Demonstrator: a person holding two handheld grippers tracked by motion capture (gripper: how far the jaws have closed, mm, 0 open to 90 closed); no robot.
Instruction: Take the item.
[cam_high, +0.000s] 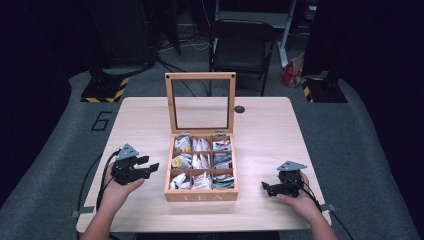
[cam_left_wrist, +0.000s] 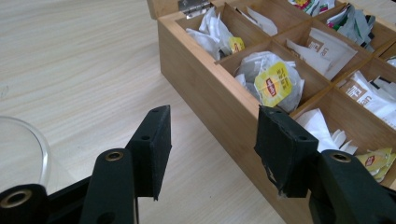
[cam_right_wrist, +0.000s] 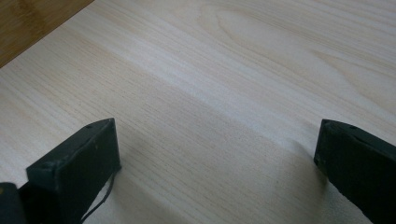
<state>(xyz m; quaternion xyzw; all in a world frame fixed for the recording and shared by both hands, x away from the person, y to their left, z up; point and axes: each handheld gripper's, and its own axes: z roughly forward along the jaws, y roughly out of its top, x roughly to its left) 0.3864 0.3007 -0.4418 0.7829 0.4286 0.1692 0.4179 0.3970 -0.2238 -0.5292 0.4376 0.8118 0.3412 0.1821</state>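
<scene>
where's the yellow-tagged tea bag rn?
High view: tea bag lies in the middle-row, left compartment of the tea box, nearest the left gripper. Left gripper view: it sits just past the jaws, inside the box's near wall.

1. From my high view, the sachets in the tea box (cam_high: 201, 195) are too small for me to read any labels.
2. In my left gripper view, a clear curved rim (cam_left_wrist: 28, 140) is cut off at the left edge; it may be a glass.
3. The same view crops the box's far compartments at the top and right edges.
4. In my right gripper view, a darker wooden strip (cam_right_wrist: 32, 23) is clipped by the top-left corner; I cannot tell what it belongs to.
</scene>
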